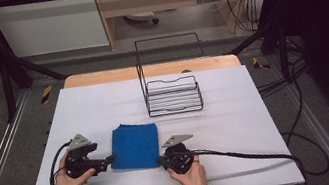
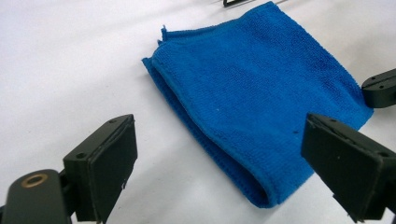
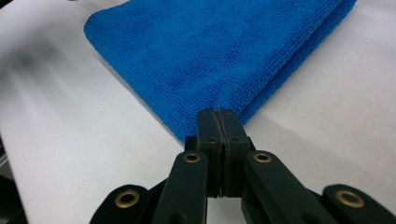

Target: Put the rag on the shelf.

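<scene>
We hold the right gripper clamped on the blue cloth's corner — left gripper gaping wide, empty.

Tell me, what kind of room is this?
Probably a lab or workshop set up for recording, not a home. A table with a white cover stands inside a black metal frame, loose cables trail over the floor, and a person holds a claw tool in each hand beside a blue cloth.
</scene>
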